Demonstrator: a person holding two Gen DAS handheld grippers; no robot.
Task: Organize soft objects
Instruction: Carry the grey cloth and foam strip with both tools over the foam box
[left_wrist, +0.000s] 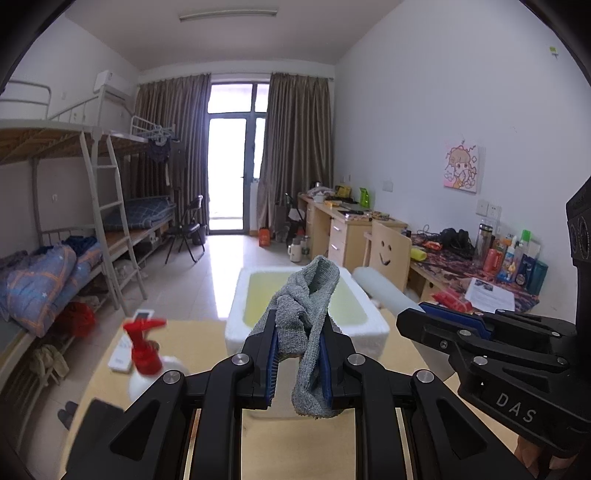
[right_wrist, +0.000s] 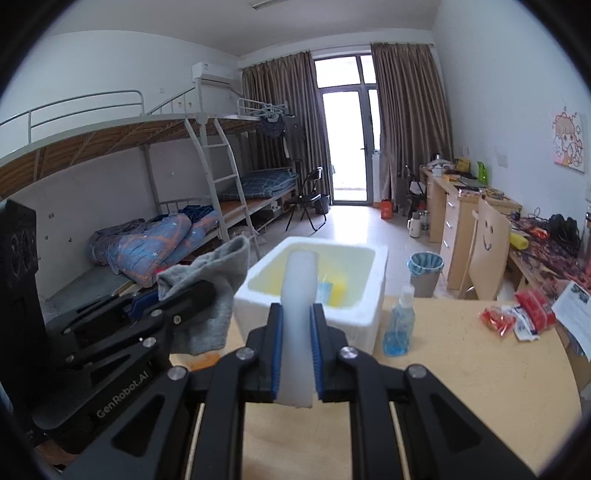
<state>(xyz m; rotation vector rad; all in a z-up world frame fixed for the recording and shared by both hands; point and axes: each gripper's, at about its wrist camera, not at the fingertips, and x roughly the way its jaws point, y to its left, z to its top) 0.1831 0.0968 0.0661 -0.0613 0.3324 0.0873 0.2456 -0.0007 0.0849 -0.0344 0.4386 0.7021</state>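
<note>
Left gripper (left_wrist: 299, 363) clamped on the grey sock (left_wrist: 308, 314), which hangs bunched between the pads, toe end drooping below. Right gripper (right_wrist: 297, 354) pinched on a white foam roll (right_wrist: 299, 295), upright and poking forward. Both held above the table (right_wrist: 461, 369), just short of the white foam box (right_wrist: 306, 301). My judgement: carry each past the near rim before letting go, sock first since it dangles and could snag the edge. Mind the blue spray bottle (right_wrist: 399, 325) beside the box.

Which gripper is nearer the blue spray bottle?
Right. The right gripper, clamping a white foam roll, is just left of the blue spray bottle; the left gripper is farther left.
</note>
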